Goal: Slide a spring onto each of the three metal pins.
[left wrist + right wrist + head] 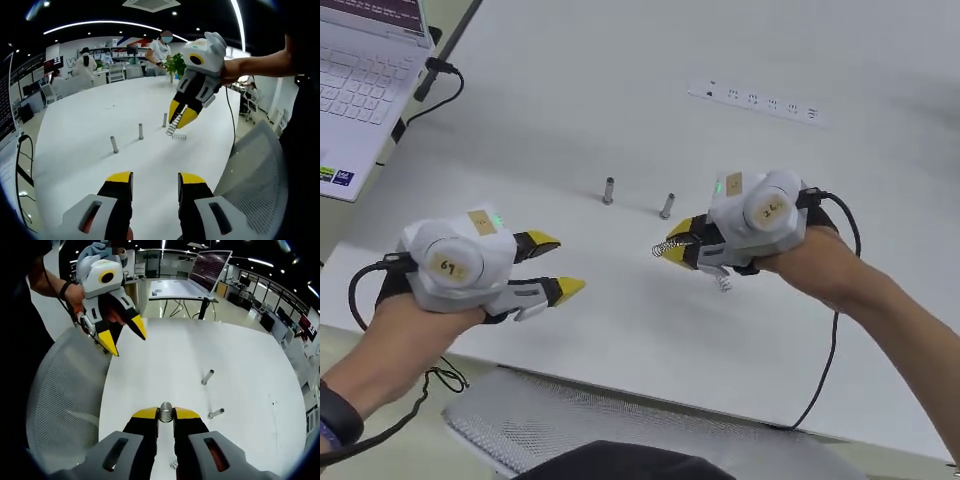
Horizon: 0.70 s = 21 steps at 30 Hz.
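Note:
My right gripper [673, 242] is shut on a small coil spring [663, 247] and holds it just above the white table. In the right gripper view the spring [166, 411] stands end-on between the yellow pads. A second spring [724, 282] lies on the table under that gripper. Two upright metal pins [609, 190] [667, 206] stand just beyond it. The left gripper view shows three pins in a row [114, 144] [141, 131] [164, 119], all bare. My left gripper [558, 265] is open and holds nothing, well left of the pins.
An open laptop [360, 70] with a black cable sits at the table's far left. A white power strip [760, 100] lies at the back right. A mesh chair back [570, 420] is at the near table edge. People stand far off in the room.

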Each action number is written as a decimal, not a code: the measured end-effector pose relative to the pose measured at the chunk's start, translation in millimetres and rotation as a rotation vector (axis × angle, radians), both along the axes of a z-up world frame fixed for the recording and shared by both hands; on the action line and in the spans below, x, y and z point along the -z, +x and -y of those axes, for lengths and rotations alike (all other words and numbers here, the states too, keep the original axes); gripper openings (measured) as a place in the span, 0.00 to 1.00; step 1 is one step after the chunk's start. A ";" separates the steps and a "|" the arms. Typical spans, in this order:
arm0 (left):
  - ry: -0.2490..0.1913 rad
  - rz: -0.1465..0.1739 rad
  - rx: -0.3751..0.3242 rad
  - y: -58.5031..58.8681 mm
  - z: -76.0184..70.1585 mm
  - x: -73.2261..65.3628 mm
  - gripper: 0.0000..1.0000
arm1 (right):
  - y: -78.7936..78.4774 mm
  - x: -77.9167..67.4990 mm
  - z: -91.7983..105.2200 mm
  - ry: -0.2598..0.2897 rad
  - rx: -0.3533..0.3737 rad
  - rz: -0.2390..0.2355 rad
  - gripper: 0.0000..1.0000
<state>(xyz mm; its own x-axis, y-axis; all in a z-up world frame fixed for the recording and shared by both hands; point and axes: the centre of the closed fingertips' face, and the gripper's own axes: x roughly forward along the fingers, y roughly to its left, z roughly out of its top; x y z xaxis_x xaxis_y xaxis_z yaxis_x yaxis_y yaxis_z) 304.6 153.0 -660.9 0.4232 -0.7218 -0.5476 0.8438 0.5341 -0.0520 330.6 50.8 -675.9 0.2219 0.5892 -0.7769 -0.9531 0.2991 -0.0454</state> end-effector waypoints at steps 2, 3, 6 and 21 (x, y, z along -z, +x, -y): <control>-0.004 -0.002 -0.008 0.7 -2.6 -0.2 0.31 | 4.2 0.9 -2.3 -0.008 -0.002 0.002 0.09; -0.006 -0.001 -0.012 1.2 -3.9 -0.1 0.31 | 7.7 1.4 -3.6 -0.009 -0.002 0.002 0.09; -0.012 -0.005 -0.025 2.3 -8.1 0.3 0.32 | 14.8 0.8 -7.0 -0.008 0.000 0.004 0.09; -0.022 -0.024 -0.079 6.3 -29.1 4.6 0.41 | 50.4 3.3 -19.1 -0.035 -0.008 0.001 0.09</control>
<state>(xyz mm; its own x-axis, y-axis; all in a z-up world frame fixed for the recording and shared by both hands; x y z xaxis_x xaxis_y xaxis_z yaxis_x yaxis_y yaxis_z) 310.9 182.1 -665.5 0.4661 -0.6987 -0.5428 0.7976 0.5973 -0.0841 381.0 69.9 -679.2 0.2187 0.5630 -0.7970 -0.9553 0.2901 -0.0572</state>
